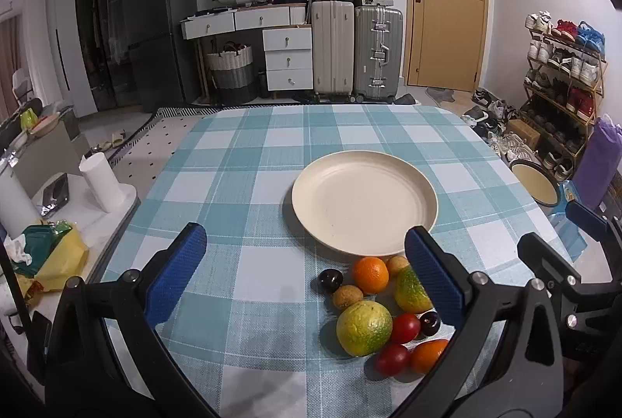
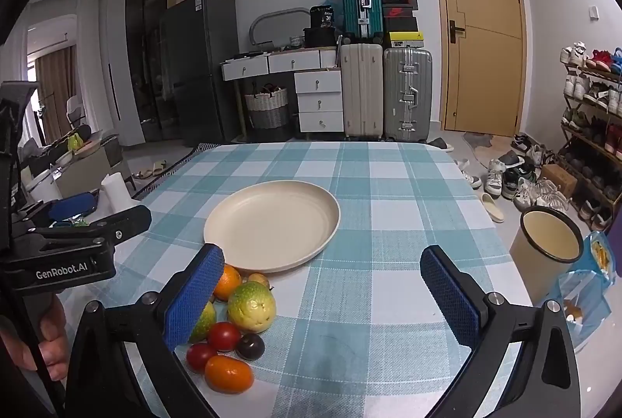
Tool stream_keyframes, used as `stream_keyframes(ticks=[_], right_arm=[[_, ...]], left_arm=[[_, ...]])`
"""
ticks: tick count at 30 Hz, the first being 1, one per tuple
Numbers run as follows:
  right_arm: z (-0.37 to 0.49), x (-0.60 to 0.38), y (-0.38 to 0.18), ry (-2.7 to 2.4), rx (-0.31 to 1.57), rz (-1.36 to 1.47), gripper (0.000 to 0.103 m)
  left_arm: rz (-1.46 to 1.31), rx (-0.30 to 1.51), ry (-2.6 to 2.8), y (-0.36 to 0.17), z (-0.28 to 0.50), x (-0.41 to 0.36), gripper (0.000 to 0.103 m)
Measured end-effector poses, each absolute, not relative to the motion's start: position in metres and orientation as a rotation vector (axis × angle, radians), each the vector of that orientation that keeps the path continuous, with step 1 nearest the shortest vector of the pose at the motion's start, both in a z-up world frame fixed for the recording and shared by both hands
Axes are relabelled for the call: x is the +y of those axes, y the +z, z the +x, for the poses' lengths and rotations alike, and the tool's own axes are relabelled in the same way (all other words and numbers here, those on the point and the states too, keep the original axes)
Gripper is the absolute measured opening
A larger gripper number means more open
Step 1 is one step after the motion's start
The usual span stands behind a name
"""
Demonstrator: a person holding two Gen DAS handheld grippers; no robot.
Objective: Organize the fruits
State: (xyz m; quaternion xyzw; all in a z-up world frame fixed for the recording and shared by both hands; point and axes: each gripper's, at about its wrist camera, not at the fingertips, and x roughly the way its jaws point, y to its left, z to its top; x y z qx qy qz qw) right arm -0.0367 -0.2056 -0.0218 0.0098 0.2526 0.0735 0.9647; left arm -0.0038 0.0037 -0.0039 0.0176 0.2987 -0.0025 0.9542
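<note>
Blue-padded fingers of the left gripper (image 1: 307, 270) and right gripper (image 2: 322, 295) are spreading wide, holding nothing above the checked tablecloth (image 1: 248, 161). Fruits are clustering by the left gripper's right finger, which is hiding part of a green-yellow fruit (image 1: 410, 291) and an orange fruit (image 1: 427, 355). Beyond both fingertips, a cream plate (image 2: 272, 223) is sitting bare.

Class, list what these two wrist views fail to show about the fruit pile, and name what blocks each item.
- Left wrist view: the left gripper's right finger covers part of the green-orange mango and the lower orange.
- Right wrist view: the right gripper's left finger hides most of one green fruit and part of the orange.
- Fruit undersides: hidden against the table.
</note>
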Motion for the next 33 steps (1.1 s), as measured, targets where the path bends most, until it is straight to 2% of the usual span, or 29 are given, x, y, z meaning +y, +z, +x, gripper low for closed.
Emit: stream_keyframes(ticks=[33], right_arm=[[-0.034, -0.209, -0.028, 0.160, 0.530, 0.041, 0.103]], left_arm=[[0.027, 0.632, -0.013, -0.012, -0.005, 0.004, 0.102]])
